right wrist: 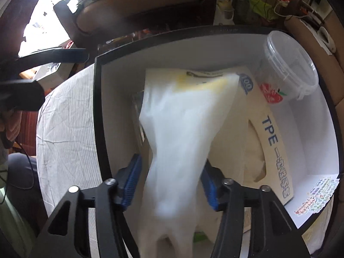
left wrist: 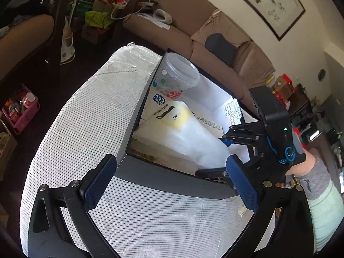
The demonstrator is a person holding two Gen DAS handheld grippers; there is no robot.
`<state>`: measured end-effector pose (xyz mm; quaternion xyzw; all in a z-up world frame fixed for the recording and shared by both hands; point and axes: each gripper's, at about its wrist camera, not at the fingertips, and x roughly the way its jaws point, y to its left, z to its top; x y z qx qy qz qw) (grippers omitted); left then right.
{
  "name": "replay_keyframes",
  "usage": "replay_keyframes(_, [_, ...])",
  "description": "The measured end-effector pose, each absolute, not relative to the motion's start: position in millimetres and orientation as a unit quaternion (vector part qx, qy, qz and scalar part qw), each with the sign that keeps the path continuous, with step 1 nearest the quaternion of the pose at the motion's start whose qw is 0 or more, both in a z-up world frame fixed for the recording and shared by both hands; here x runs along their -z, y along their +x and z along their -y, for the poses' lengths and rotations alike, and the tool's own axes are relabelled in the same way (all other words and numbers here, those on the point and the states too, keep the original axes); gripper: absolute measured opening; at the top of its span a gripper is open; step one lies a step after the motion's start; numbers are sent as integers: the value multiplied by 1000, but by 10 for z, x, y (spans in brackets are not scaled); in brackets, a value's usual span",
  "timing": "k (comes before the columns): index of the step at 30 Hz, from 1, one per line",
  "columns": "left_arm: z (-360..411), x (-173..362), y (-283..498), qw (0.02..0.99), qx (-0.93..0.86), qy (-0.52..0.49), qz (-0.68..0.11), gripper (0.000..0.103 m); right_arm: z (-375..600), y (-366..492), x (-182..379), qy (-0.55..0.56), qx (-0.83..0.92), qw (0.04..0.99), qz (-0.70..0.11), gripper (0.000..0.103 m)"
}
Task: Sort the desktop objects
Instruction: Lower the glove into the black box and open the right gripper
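A black-rimmed box [left wrist: 172, 180] with a white inside stands on a striped cloth [left wrist: 86, 129]. In it lie a clear plastic tub [left wrist: 182, 73], a cream glove carton marked "100" and "TPE" [right wrist: 273, 133], and a white plastic bag with a yellow print [left wrist: 193, 133]. My right gripper [right wrist: 172, 172] is over the box with the white bag [right wrist: 182, 129] between its blue pads [right wrist: 133, 180]; the pads stand slightly apart from the bag. It also shows in the left wrist view [left wrist: 223, 150]. My left gripper [left wrist: 172, 182] is open and empty above the cloth, at the box's near wall.
A brown sofa [left wrist: 215, 32] runs behind the table. A pink basket of jars [left wrist: 21, 109] sits on the floor at left. A sticker sheet [right wrist: 316, 195] lies at the box's right corner. A wooden chair [right wrist: 139, 6] stands beyond the box.
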<state>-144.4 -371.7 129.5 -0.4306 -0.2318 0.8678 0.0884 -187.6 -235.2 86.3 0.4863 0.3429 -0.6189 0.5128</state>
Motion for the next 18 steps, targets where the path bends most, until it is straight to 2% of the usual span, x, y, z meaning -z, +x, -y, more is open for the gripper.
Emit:
replay_keyframes(4, [3718,-1292,-1461,88,-865,-431,241,102,2109,-1947,-1245,457,665,503,-309,79])
replay_keyframes(7, [3740,-1299,-1452,85,-865,-427,249,102,1978,-2222,-1565,443,728,473,-224,79])
replay_keyframes(9, [3766,-1311,-1455,80,-866,-424,252,102,2017,-2392,-1664,444,754,457,-160,77])
replay_keyframes(10, [3774,-1313,-1453,79,-866,-422,254,102,2089,-2460,-1655,446,763,446,-141,68])
replay_keyframes(11, [3779,-1312,-1452,79,-866,-422,256,102,2192,-2493,-1609,451,766,438,-136,54])
replay_keyframes(12, [3780,-1308,-1452,79,-866,-422,256,102,2326,-2516,-1518,462,764,429,-138,51])
replay_keyframes(15, [3769,-1301,-1459,77,-866,-426,249,102,2642,-2618,-1021,530,736,395,-143,52])
replay_keyframes(18, [3798,-1311,-1456,76,-866,-424,253,102,2729,-2666,-659,577,706,396,-107,52])
